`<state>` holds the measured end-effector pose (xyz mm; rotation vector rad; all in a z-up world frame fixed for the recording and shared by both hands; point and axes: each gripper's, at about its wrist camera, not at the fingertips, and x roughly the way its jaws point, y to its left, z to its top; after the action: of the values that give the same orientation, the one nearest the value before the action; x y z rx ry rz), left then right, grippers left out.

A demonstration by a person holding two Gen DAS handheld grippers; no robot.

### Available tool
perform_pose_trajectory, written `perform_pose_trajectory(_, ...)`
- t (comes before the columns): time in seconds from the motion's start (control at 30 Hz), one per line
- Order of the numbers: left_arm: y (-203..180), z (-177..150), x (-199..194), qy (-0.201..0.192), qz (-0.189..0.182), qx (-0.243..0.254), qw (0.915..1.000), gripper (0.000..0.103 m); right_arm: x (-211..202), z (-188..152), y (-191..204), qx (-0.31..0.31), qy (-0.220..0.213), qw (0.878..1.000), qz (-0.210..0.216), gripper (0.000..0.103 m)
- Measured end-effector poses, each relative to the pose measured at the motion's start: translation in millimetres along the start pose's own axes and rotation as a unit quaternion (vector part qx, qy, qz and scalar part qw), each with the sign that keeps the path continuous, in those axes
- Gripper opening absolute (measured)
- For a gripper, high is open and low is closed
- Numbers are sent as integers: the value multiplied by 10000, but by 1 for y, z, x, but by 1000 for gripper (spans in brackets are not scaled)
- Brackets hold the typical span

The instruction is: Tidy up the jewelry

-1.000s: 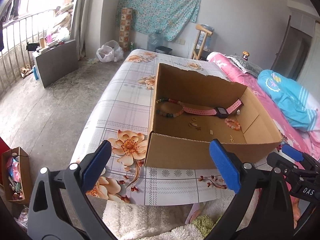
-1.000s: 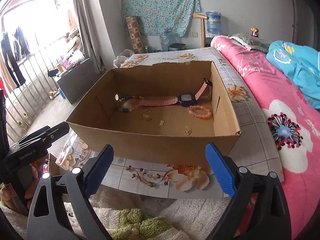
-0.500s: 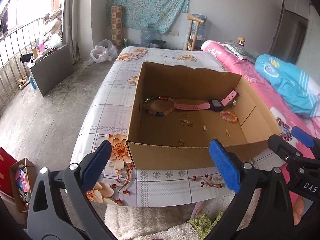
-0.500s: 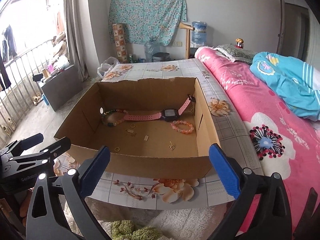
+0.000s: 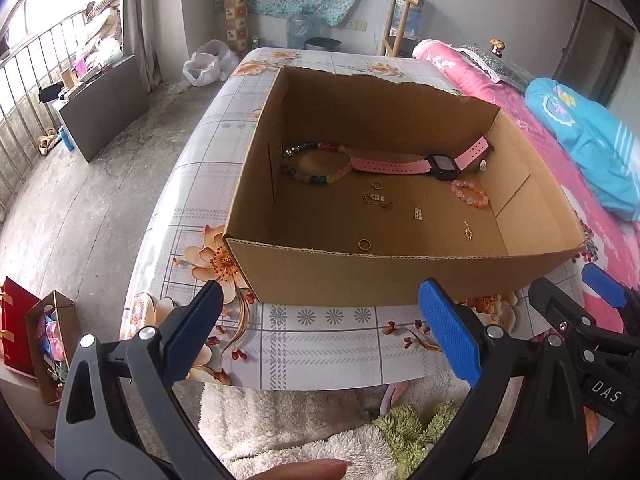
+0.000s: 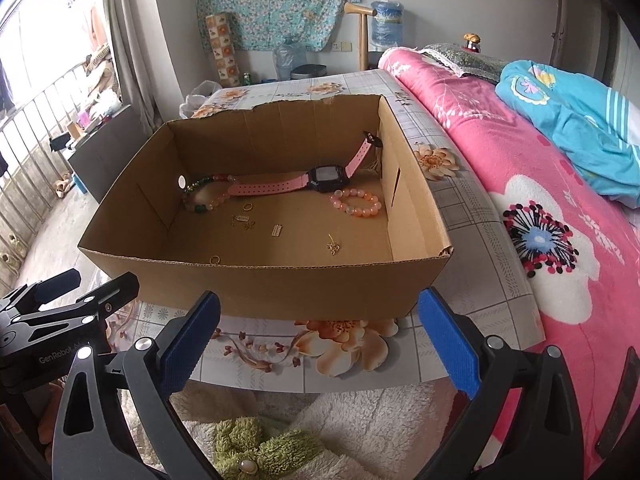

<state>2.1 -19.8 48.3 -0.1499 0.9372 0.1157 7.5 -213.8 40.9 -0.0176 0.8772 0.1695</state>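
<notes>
Left wrist view: cardboard box (image 5: 400, 276) lies beyond the spread left tongs (image 5: 320, 332).

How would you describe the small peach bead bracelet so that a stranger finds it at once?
Look in the open cardboard box on the flowered table. The peach bead bracelet lies near the right wall, just in front of the pink watch. Unlike the larger multicoloured bracelet on the left, its beads are all pale peach.
</notes>
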Motion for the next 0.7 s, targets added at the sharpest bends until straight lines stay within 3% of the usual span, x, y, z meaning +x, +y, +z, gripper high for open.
perform_pose_trajectory(0.7,-11,1,9,121,156,265,9995,95,18,1,0,-99,233,9997,-28,96)
